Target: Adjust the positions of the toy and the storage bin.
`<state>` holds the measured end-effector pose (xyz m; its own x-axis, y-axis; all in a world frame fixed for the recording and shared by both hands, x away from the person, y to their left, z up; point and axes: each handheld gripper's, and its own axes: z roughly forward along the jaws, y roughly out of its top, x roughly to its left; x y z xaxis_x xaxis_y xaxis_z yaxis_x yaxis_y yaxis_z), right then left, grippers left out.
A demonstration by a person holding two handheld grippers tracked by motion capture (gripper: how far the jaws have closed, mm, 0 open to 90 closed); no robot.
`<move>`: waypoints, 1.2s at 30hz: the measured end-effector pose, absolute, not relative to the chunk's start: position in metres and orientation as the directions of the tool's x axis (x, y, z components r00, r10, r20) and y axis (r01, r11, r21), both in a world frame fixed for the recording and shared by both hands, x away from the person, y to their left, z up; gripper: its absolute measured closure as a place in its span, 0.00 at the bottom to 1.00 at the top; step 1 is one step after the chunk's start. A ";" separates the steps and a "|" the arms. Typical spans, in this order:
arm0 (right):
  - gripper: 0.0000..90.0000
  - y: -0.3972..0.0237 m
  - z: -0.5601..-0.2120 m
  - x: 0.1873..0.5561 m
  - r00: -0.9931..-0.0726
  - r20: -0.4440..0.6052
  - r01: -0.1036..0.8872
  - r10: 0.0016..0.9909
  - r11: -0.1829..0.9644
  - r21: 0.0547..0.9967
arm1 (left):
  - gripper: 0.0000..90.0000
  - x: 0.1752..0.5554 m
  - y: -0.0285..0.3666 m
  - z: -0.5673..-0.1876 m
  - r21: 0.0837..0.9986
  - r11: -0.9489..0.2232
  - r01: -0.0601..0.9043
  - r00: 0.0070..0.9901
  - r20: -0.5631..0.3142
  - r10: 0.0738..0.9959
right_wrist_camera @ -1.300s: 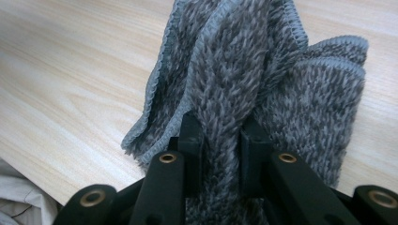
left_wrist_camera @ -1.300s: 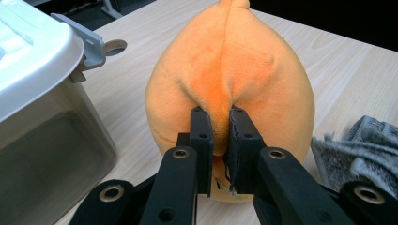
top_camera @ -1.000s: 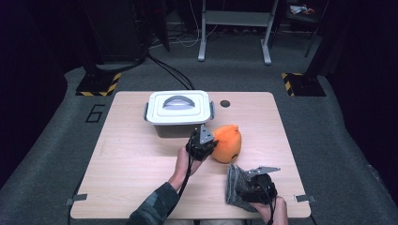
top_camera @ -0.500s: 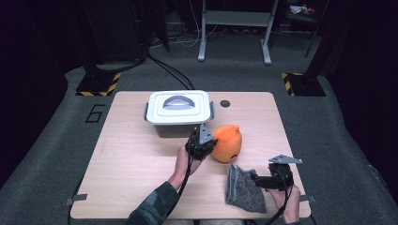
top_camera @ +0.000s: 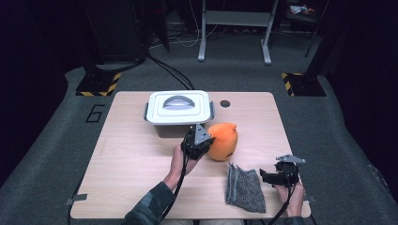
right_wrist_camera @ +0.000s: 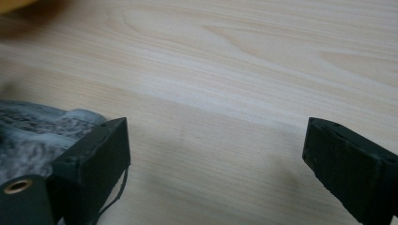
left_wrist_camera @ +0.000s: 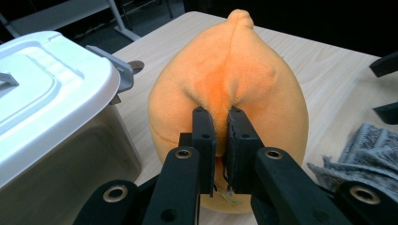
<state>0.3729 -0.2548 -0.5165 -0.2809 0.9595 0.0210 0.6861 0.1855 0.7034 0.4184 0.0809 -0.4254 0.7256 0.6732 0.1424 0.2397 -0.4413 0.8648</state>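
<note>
The left gripper [top_camera: 199, 143] sat mid-table at the end of an outstretched forearm in a dark patterned sleeve, its jaws pinched nearly together on a fold of orange plush. The right gripper [top_camera: 270, 177] lay low by the near right edge, pointing left; its jaws had just been opening and stood wide, nothing between them.
</note>
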 end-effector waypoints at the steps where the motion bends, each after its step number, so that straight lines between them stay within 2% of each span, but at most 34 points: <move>1: 0.07 -0.255 -0.518 0.374 -0.278 0.019 0.685 0.960 0.184 0.705 | 0.93 0.416 0.082 -0.424 0.865 -0.442 0.237 0.726 0.145 0.673; 15: 0.06 -0.257 -0.525 0.380 -0.277 -0.010 0.662 0.961 0.198 0.723 | 0.93 0.396 0.111 -0.414 0.861 -0.451 0.235 0.709 0.166 0.685; 36: 0.05 -0.260 -0.528 0.382 -0.281 0.005 0.669 0.960 0.192 0.718 | 0.93 0.364 0.179 -0.408 0.859 -0.436 0.271 0.636 0.180 0.750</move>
